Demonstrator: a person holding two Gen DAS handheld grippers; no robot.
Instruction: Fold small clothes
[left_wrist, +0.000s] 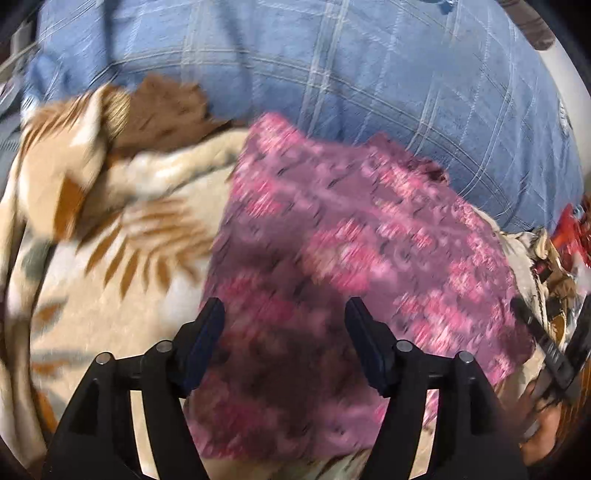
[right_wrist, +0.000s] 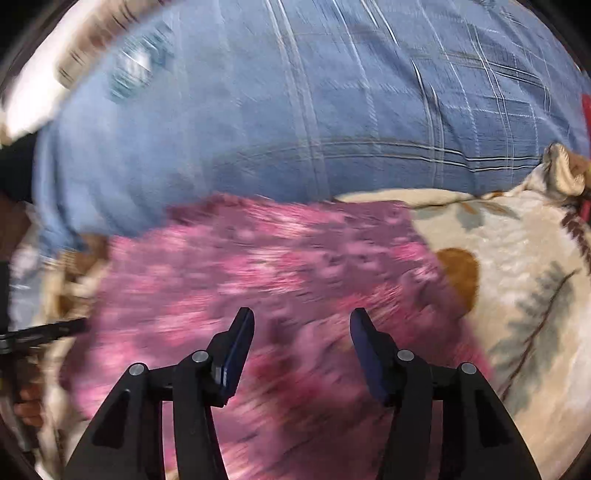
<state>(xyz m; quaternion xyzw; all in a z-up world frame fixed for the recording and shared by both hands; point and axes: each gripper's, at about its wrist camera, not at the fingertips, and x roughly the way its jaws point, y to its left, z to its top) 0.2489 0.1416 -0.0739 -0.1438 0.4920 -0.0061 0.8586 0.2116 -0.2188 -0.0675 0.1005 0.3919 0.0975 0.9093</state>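
The left tool (left_wrist: 284, 308) has its black fingers spread apart, with nothing pinched between them. The right tool (right_wrist: 302, 319) is spread too and also holds nothing. Under both lies the small pink and purple patterned cloth (left_wrist: 332, 240), flat on a cream blanket with brown leaf print (left_wrist: 110, 258). Behind it is a blue checked bed cover (left_wrist: 332, 74). Both views are blurred.

I can read no text, label, brand, number or sign anywhere in my two views, which are both badly blurred by motion.
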